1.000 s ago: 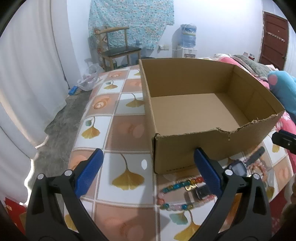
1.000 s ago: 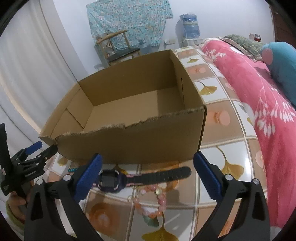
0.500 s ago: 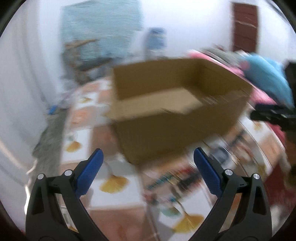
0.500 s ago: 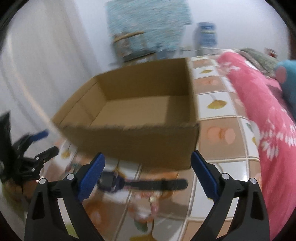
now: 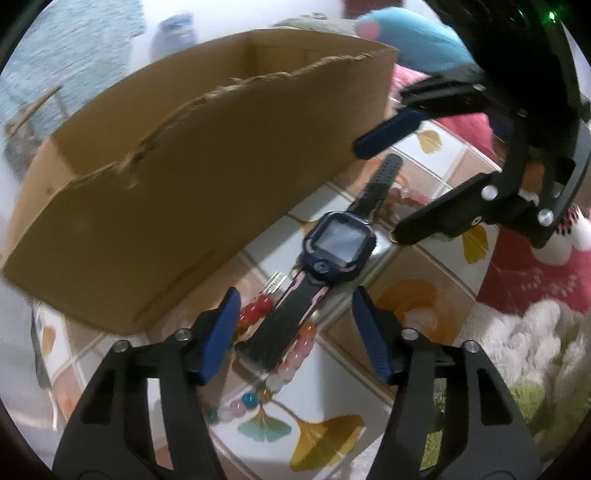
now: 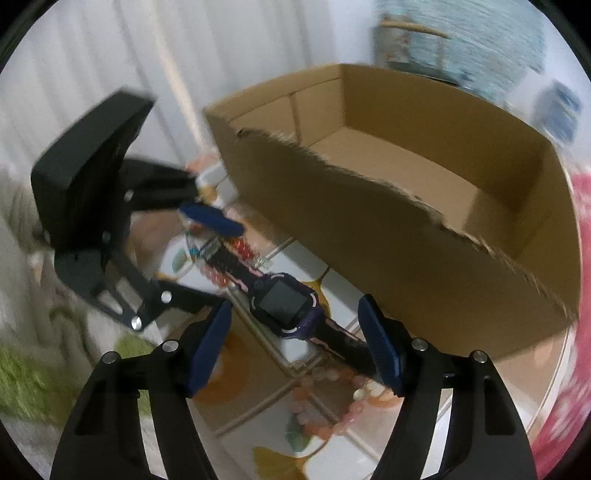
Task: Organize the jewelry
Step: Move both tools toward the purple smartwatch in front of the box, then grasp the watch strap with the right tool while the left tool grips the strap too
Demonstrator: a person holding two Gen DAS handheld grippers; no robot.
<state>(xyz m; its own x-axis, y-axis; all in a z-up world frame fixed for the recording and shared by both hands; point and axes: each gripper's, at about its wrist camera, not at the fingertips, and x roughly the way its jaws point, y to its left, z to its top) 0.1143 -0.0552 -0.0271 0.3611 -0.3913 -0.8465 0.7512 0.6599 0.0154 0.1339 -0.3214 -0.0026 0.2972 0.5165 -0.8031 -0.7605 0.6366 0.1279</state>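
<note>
A dark purple smartwatch (image 5: 340, 243) (image 6: 284, 302) lies flat on the tiled tablecloth, in front of the torn-edged cardboard box (image 5: 184, 184) (image 6: 406, 221). My left gripper (image 5: 295, 317) straddles one strap end, jaws closing, with a gap still showing beside its pads. My right gripper (image 6: 295, 321) straddles the watch body and the other strap, also closing without touching. Each shows in the other's view: right gripper (image 5: 384, 184), left gripper (image 6: 218, 258). Beaded bracelets (image 5: 295, 354) (image 6: 321, 406) lie under the straps.
The ginkgo-leaf tablecloth (image 5: 332, 435) covers the table. Pink bedding (image 5: 528, 280) and a fluffy white and green textile (image 5: 535, 362) lie beside it. A chair (image 6: 410, 33) and a patterned hanging cloth stand behind the box.
Both grippers have rolled and dropped toward the table, meeting over the watch from opposite ends. Their jaws have narrowed. The box now looms closer behind them.
</note>
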